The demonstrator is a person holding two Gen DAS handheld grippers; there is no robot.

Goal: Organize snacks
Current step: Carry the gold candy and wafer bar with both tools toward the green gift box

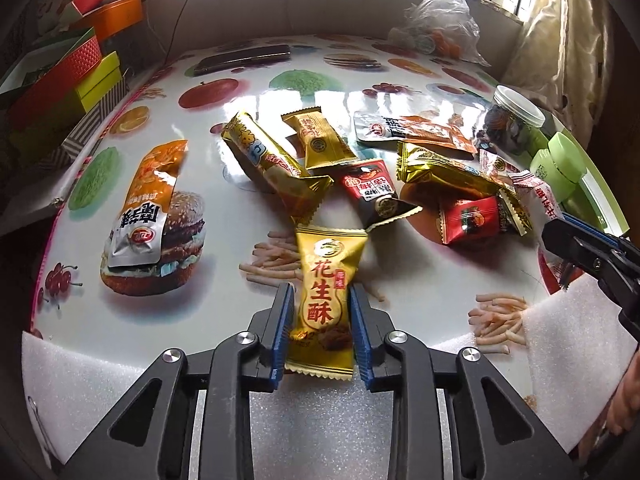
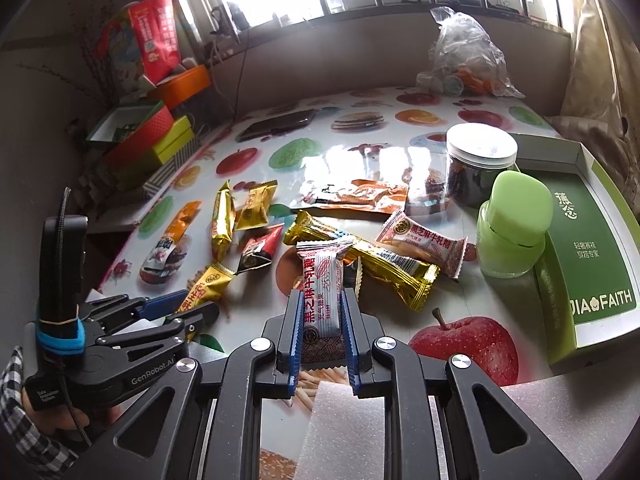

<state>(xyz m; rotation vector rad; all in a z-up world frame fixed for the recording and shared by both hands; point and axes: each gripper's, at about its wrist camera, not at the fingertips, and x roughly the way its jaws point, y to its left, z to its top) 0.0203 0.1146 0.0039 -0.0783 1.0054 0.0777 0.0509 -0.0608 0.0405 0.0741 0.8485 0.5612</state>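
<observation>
The left gripper (image 1: 322,312) is clamping a gold peanut-crisp packet (image 1: 326,300), long axis running forward along its fingers; the right gripper (image 2: 320,320) is likewise squeezing a white sesame-nougat packet (image 2: 322,304), both nearer than the scattered pile (image 1: 400,168) lying ahead on the table (image 1: 248,92).

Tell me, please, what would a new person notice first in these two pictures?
Probably the two held snacks: the left gripper is shut on a gold peanut candy packet, and the right gripper is shut on a white sesame nougat packet. Behind them, a loose pile of snack packets lies mid-table on the fruit-printed tablecloth.
</observation>
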